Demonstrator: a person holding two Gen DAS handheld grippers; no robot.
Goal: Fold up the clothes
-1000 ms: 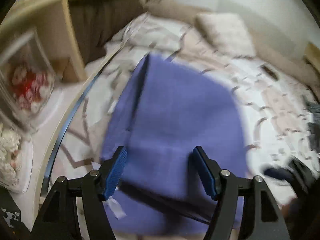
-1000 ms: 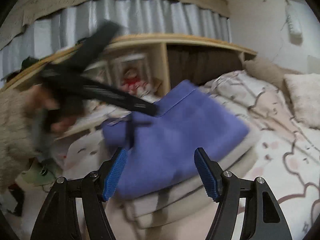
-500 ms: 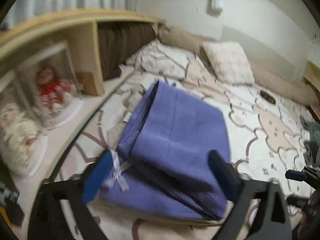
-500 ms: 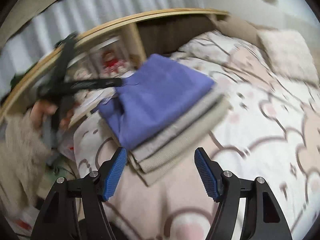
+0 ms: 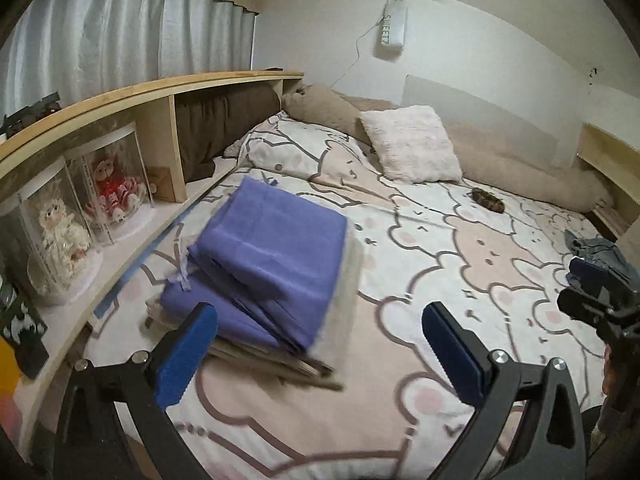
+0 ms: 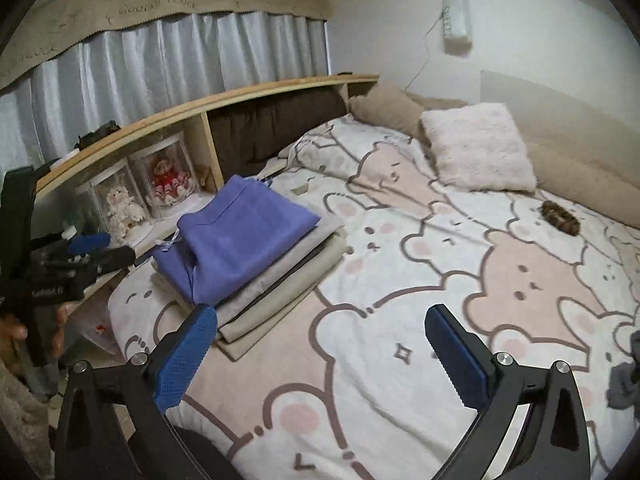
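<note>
Nearest the cameras, both grippers hang above the bed (image 5: 400,420) with nothing in them. The left gripper (image 5: 320,350) has its blue pads spread wide, and its jaws have just been opening, with only bedding showing between them. The right gripper (image 6: 322,350) stands just as wide and empty, its jaws also having just opened.

Just beyond the left gripper lies the stack (image 6: 280,280) of folded clothes, on the bed at the side near the shelf (image 5: 132,92). The purple garment (image 5: 272,256) sits on top, folded into a neat rectangle with a small tag hanging from its near corner. Under it are a grey piece and a beige piece, edges roughly in line. By the look of it this garment is done and released.

Well away from the stack, at the bed's far right edge, a crumpled grey-blue garment (image 5: 596,248) lies unfolded; that seems to be what is left. Beyond the stack, a white cushion (image 5: 412,144) leans near the wall, and a small dark item (image 5: 488,200) lies on the cover near it.
</note>
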